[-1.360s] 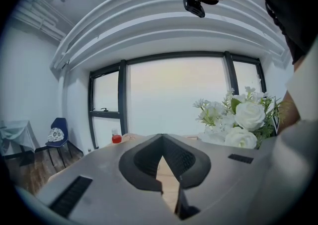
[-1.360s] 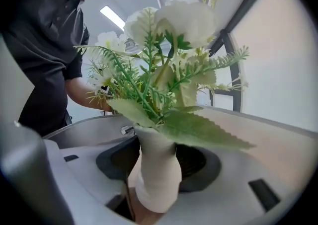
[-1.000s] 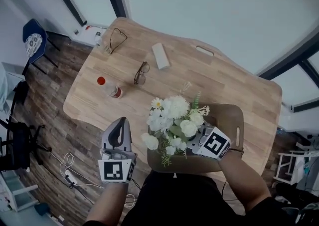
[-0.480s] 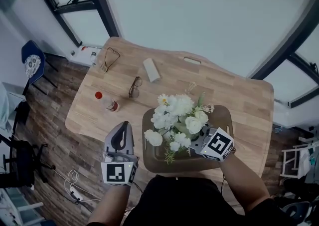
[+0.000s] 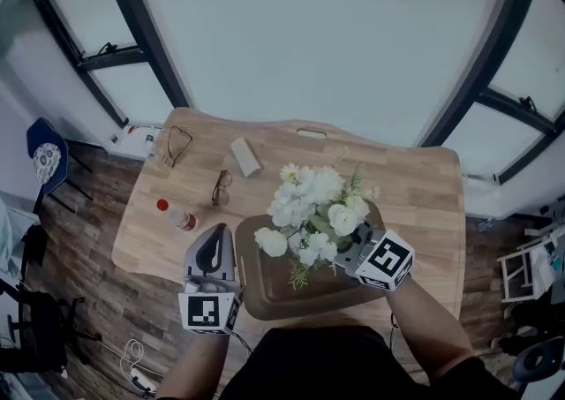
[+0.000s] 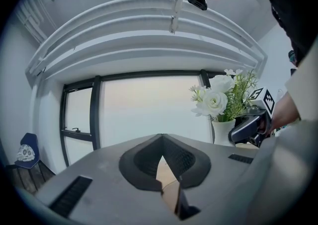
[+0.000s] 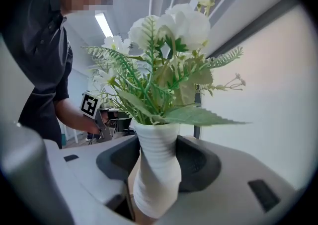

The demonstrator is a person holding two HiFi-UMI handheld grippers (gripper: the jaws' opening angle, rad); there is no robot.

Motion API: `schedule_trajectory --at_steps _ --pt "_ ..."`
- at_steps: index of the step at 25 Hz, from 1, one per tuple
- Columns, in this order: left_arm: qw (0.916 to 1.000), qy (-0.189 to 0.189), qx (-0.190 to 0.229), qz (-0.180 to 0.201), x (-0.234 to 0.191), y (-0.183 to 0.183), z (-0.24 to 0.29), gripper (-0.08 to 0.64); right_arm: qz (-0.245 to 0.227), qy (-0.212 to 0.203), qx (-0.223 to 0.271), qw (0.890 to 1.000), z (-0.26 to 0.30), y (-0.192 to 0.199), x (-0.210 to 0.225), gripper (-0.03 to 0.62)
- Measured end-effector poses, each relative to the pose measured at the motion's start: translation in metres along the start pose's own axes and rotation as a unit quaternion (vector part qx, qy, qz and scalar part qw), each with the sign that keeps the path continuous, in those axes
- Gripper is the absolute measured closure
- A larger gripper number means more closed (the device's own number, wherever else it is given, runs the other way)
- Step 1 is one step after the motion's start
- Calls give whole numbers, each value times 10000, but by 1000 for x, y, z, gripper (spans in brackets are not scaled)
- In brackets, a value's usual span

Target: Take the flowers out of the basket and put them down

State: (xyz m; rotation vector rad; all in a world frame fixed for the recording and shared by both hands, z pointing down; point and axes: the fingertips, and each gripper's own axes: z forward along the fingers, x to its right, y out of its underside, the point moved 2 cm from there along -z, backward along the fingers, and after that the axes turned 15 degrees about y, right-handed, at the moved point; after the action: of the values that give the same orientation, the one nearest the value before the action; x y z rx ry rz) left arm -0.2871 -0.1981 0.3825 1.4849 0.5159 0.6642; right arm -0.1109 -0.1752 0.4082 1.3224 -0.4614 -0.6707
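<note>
We see the right gripper [image 5: 344,252] clamped on the white ribbed vase [image 7: 156,169] that holds the white flowers [image 5: 313,208]. Its jaws stand wide apart, one pad pressed on each side of the vase's narrow waist. The vase is upright, with green fern and leaves spreading out above its mouth.

From the head view the bouquet sits over the far half of the shallow brown basket [image 5: 265,297], which lies at the near edge of the wooden table [image 5: 424,186], just in front of the person. We cannot tell whether the vase's base rests in the basket or hangs clear of it.

The left gripper [image 5: 218,235] has its jaws together with nothing between them. It hovers just beside the basket's left rim and points toward the far edge.

Near the table's left edge lies a bottle with a red cap [image 5: 177,215]. A pair of glasses [image 5: 221,188] lies between it and a small white block [image 5: 245,156]. We see a second pair of glasses [image 5: 177,142] at the far left corner.
</note>
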Motion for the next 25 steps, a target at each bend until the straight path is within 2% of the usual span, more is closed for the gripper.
schedule_trajectory --at_steps 12,20,25 --pt "9955 935 143 76 30 -18 53 555 121 1069 320 9937 -53 -30 44 347" --pt "9928 1166 223 151 61 -32 81 555 126 1426 426 9888 -90 -39 79 347" --pt "9922 1218 255 80 67 -31 92 555 133 1611 508 9855 -104 -44 93 347"
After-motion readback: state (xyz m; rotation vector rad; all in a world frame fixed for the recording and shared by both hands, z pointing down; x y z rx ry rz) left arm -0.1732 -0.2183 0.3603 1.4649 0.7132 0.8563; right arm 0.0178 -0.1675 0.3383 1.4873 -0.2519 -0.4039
